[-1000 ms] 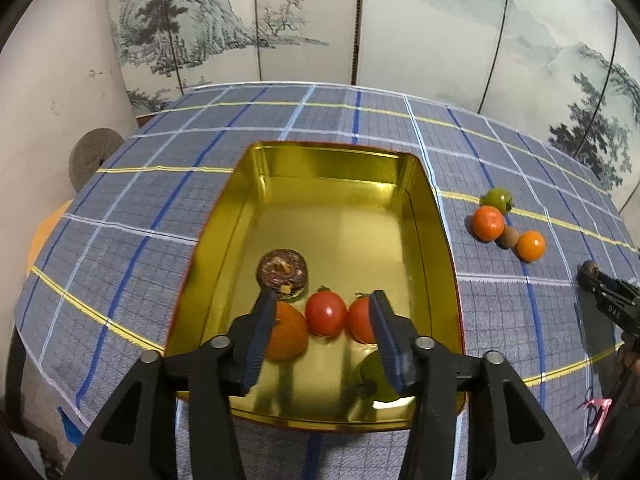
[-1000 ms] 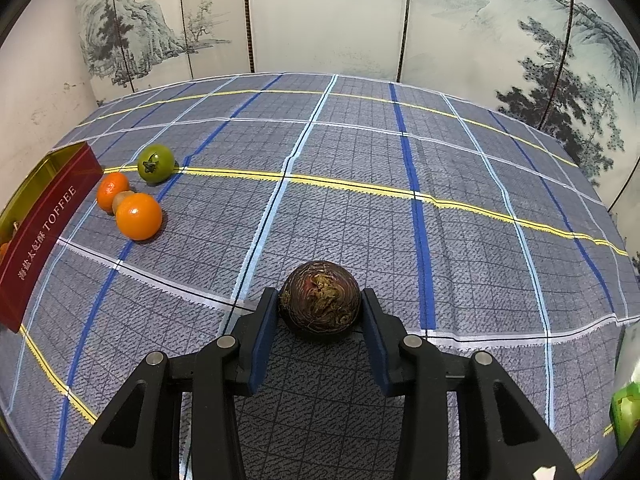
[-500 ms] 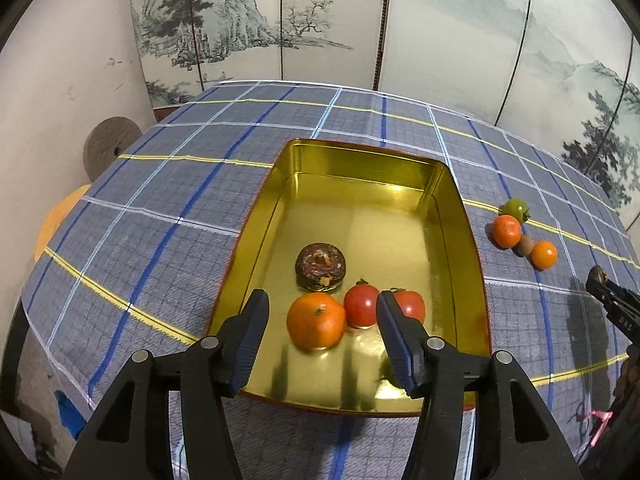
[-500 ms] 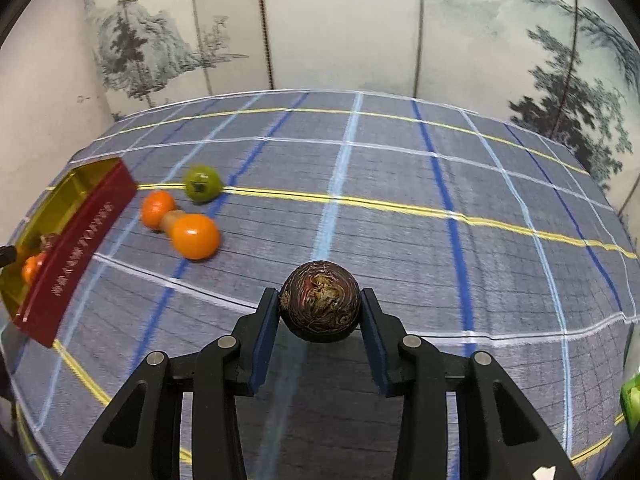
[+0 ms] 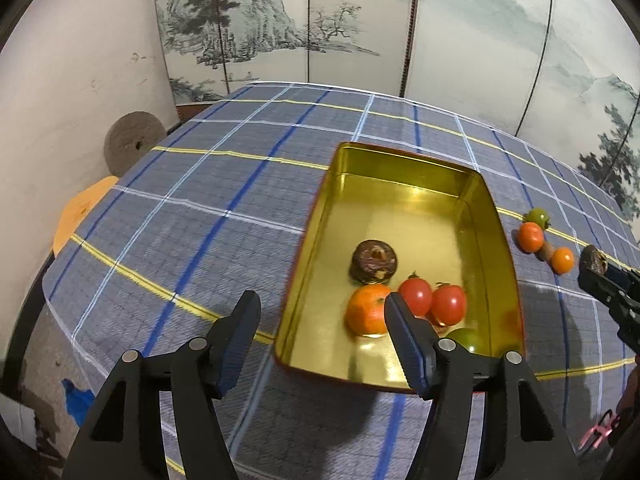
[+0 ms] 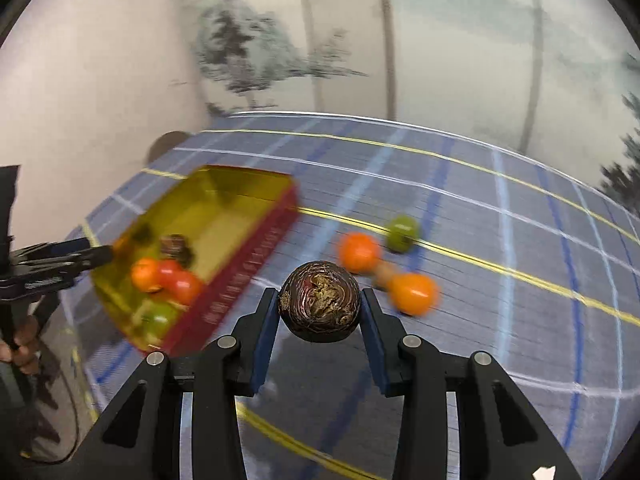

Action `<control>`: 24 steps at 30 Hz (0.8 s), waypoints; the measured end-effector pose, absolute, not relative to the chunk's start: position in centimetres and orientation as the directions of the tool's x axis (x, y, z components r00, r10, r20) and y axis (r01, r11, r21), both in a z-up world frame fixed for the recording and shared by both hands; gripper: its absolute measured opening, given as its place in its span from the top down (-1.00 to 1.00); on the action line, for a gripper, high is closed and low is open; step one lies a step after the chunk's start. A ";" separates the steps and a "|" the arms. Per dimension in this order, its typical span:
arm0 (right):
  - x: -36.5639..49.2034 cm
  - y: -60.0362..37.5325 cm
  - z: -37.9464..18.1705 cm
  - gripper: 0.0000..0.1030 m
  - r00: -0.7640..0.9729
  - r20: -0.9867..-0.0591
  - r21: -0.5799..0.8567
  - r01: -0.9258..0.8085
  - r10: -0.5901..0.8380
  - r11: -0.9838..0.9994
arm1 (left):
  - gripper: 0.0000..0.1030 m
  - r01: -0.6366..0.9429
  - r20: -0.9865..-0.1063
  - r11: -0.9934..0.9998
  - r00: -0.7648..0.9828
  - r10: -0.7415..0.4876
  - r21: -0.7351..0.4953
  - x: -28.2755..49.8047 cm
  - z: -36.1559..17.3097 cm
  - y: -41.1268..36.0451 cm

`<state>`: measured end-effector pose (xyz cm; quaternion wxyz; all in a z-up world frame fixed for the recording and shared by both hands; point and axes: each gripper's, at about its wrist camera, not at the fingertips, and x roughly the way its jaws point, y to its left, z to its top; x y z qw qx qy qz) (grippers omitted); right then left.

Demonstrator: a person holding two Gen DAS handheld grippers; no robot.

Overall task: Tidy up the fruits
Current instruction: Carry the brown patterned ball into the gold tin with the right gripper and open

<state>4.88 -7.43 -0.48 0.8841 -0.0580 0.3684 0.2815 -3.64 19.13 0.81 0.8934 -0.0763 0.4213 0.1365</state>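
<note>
Right hand-held gripper (image 6: 320, 312) clamping round dark fruit (image 6: 320, 300), stem scar facing camera

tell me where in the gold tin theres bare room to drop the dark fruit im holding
The far half of the gold tin is bare, from the dark fruit already inside back to the far wall. The near end is crowded: orange, two tomatoes and a green fruit. The right gripper holds the dark round fruit.

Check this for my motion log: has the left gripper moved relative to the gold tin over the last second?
Yes. The left gripper has drawn back and shifted left: the gold tin, earlier centred between its jaws, now lies to the right.
</note>
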 end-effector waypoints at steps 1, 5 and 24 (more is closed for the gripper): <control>4.6 -6.3 -0.3 0.28 0.559 -0.683 0.107 -0.561 0.471 0.821 | -0.27 -0.312 -0.775 0.950 0.605 0.184 -0.018 -3.7 0.8 19.3; 3.5 -2.2 -0.1 0.28 0.514 -0.684 0.102 -0.635 0.517 0.766 | -0.27 -0.329 -0.777 0.944 0.599 0.195 -0.016 -4.3 0.6 20.0; 2.7 6.8 -3.8 0.28 0.396 -0.756 0.076 -0.738 0.521 0.671 | -0.27 -0.403 -0.795 0.915 0.562 0.229 -0.021 -5.9 -0.1 23.3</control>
